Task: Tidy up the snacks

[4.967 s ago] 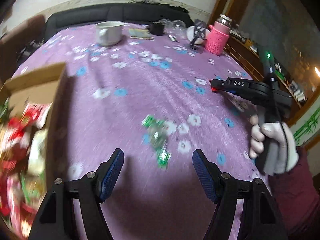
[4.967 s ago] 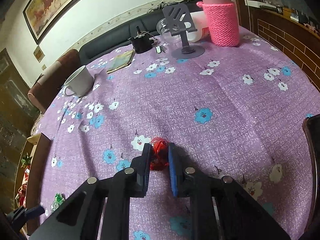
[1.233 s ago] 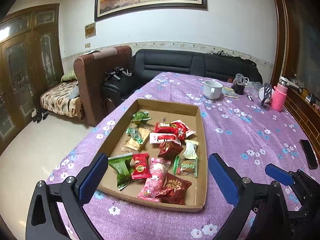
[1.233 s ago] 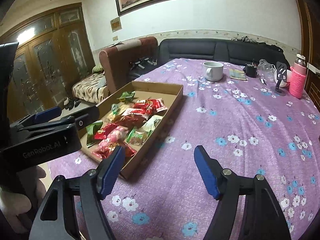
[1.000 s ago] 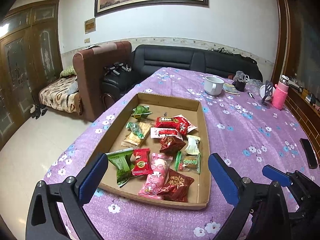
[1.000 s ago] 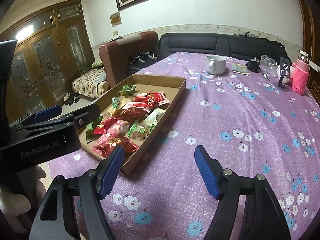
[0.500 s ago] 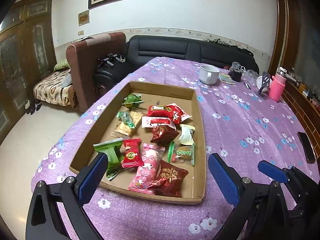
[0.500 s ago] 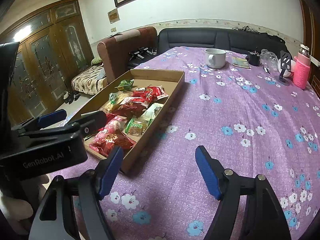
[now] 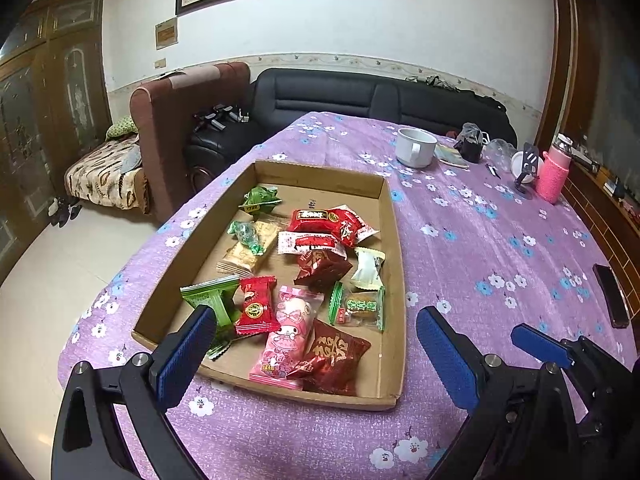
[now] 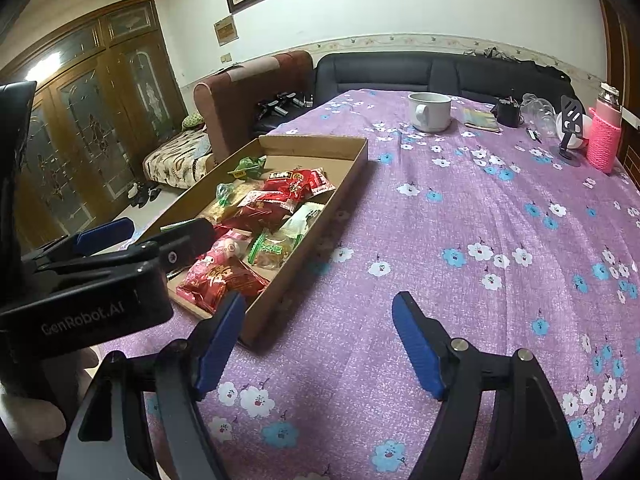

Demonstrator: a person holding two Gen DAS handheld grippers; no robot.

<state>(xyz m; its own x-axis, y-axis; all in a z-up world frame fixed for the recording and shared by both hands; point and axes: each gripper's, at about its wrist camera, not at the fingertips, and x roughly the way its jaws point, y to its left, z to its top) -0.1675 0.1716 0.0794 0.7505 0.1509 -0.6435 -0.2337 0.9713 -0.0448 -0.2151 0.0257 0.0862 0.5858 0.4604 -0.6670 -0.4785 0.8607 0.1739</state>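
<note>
Both grippers have pulled back since five seconds ago, when the right one pinched a red candy on the cloth; now no loose snack shows on the table.

Left wrist view: the left gripper [image 9: 312, 344] hangs with its blue-padded fingers wide apart and empty, at the near end of the shallow brown cardboard tray [image 9: 394, 240]. The tray's long axis runs from near to far, in line with the gripper. Inside lie the wrapped snacks: a dark red foil packet [image 9: 334, 354] and a pink cartoon pouch [image 9: 286, 334] nearest, green triangular packets [image 9: 212, 298] at near left, and red bars [image 9: 326, 220] farther in. All sit loosely jumbled and overlapping. A white ceramic mug [image 9: 416, 152] stands well beyond on the purple flowered tablecloth [image 9: 500, 240].

Right wrist view: the right gripper [image 10: 320, 344] is likewise spread and holds nothing; bare cloth lies between its fingers. The tray lies to its left, so the left gripper seems nearer for any further sorting.
</note>
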